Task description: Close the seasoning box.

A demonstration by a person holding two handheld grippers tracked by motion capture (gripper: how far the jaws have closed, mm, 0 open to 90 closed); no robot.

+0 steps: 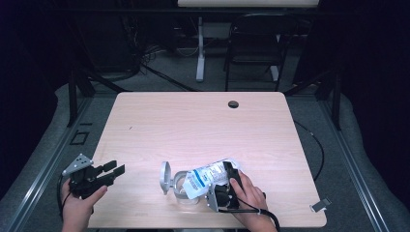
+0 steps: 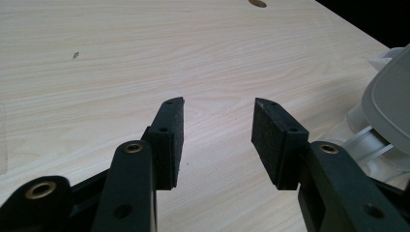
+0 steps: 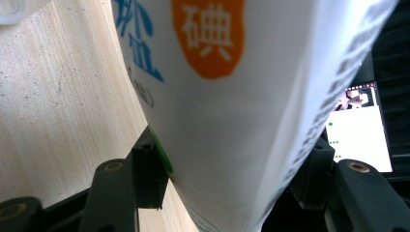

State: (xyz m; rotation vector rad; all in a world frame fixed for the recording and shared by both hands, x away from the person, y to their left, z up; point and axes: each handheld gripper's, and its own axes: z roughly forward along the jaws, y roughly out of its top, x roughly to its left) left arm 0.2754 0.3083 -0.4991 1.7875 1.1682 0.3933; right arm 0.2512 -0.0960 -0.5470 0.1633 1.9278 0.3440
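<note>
The worktop (image 1: 203, 125) carried a clear jar (image 1: 181, 186) with its lid (image 1: 165, 175) flipped open near the front edge. A white bag (image 1: 208, 175) lay tilted over the jar's mouth, clamped in the right gripper (image 1: 227, 186). The left gripper (image 1: 109, 171) rested well left, jaws apart around nothing.

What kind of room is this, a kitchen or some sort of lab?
Probably a lab or recording studio, not a kitchen: a bare wooden table ringed by black curtains, cables on the grey floor, and a lit computer screen.

Dark lab: desk (image 1: 145, 125), floor cables (image 1: 159, 58)
</note>
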